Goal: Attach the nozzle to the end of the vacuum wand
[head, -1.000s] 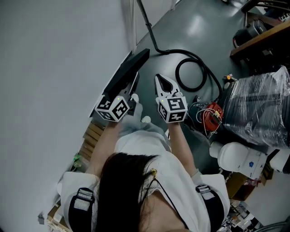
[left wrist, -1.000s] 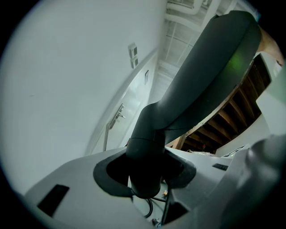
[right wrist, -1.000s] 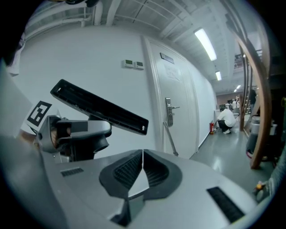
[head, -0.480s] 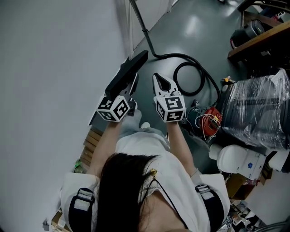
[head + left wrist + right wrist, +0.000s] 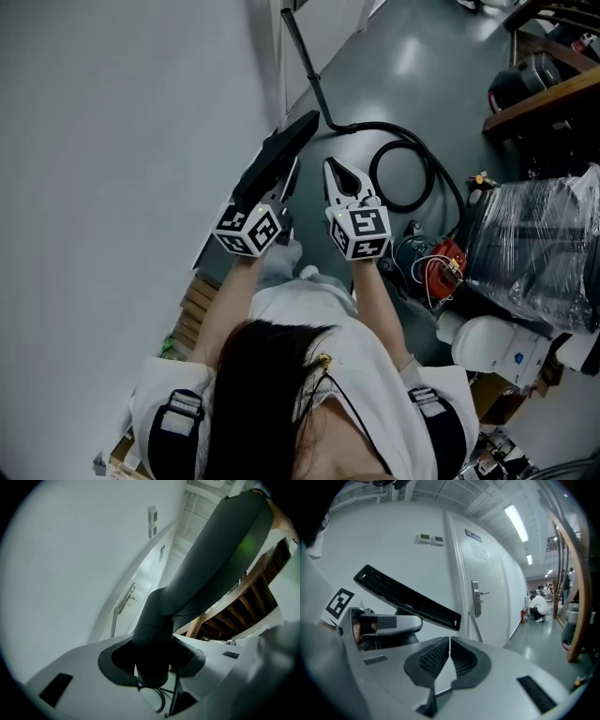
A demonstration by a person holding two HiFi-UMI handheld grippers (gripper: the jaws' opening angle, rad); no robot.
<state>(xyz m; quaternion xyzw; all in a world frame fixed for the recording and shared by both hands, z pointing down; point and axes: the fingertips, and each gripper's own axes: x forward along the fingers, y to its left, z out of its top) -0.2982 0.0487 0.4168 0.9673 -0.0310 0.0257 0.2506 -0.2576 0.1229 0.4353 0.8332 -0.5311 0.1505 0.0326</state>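
Nozzle first: the flat black plastic vacuum floor nozzle (image 5: 206,564) is up off the floor, held by its round dark neck in the left gripper (image 5: 151,660). That gripper's jaws stand about half open and their dark pads close on the neck from both sides. From the head view the nozzle's long head reaches away from the person, toward the far left, next to the white wall (image 5: 112,141).

The right gripper (image 5: 449,660) is just to the right of the left one; its ribbed pads meet edge to edge, with nothing between them.

Farther off, the black vacuum wand (image 5: 302,49) slants down along the wall's foot to the grey-green floor (image 5: 394,84) and runs into a black hose (image 5: 405,178) that loops on the floor to the right. The nozzle's far tip shows just beside the wand's lower bend — whether they touch cannot be told. A white door with a metal lever handle (image 5: 480,595) shows in the right gripper view, beyond the nozzle.
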